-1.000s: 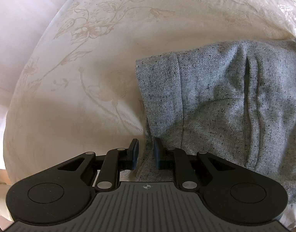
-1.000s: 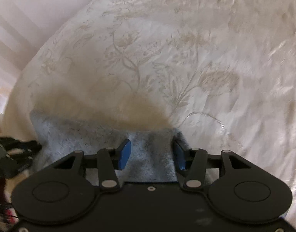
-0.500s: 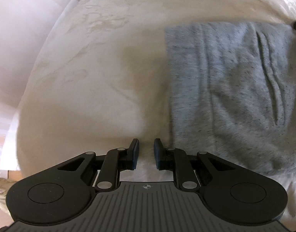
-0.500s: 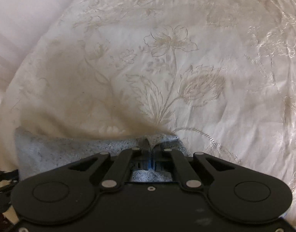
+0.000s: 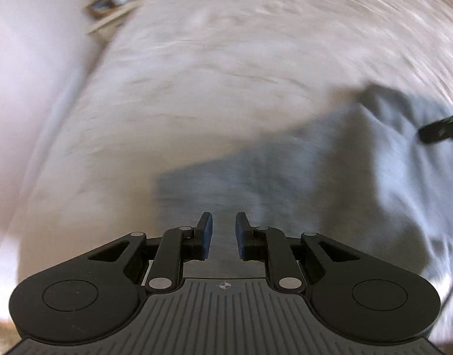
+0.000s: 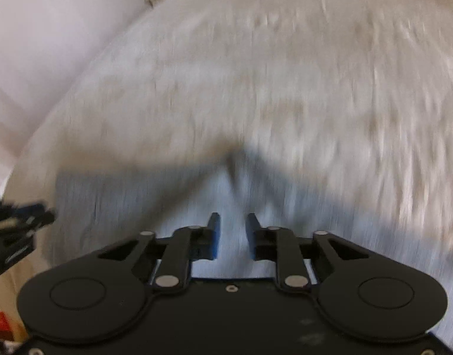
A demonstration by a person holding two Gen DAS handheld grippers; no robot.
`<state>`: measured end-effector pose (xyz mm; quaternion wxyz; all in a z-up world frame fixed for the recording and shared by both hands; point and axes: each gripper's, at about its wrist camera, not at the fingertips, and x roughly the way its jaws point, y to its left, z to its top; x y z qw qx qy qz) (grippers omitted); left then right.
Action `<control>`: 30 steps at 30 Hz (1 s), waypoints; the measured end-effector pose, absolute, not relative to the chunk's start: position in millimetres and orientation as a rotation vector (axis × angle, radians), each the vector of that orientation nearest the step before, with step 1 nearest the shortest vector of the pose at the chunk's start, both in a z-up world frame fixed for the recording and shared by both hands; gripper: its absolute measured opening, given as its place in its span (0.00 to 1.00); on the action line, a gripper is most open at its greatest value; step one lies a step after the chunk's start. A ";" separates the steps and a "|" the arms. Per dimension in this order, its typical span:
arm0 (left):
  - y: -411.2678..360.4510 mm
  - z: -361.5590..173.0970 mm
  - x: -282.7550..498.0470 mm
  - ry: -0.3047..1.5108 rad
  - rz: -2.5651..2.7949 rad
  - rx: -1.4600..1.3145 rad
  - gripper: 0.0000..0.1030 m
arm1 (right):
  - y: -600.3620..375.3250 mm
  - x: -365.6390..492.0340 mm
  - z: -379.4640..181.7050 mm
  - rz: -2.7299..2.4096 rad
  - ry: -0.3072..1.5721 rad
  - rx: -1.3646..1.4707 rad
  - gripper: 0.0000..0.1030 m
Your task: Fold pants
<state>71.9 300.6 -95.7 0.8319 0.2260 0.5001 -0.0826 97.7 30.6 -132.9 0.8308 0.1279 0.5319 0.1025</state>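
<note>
Pretty blurry shot tbh. The grey pants (image 5: 300, 183) are laid flat on the cream bedspread (image 5: 226, 74), lower right of the left view. The left hand-held gripper (image 5: 223, 230) is kept at a narrow gap with nothing pinched. The right hand-held gripper (image 6: 231, 233) is being opened, pants (image 6: 167, 201) underneath but not clamped, so a fold was probably just dropped.

- The right gripper (image 6: 231, 226) points down at the grey pants (image 6: 155, 201); its jaws are opening, nothing clamped between them.
- The pants lie on a cream bed (image 6: 285, 74), all blurred.
- The left gripper (image 6: 16, 224) shows at the left edge.
</note>
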 end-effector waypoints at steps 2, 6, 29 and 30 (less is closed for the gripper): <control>293.9 -115.8 61.2 1.100 -0.221 0.542 0.17 | 37.4 71.0 -150.9 0.214 1.208 0.281 0.20; 306.1 -154.9 43.8 1.160 -0.180 0.706 0.17 | 60.0 13.5 -181.7 0.238 1.361 0.227 0.19; 138.9 -144.7 19.5 1.118 -0.380 0.590 0.17 | -170.3 -141.9 -121.0 -0.355 1.042 0.599 0.35; 132.3 -158.2 18.7 1.169 -0.362 0.608 0.17 | -190.2 -153.2 -122.2 -0.383 1.039 0.609 0.35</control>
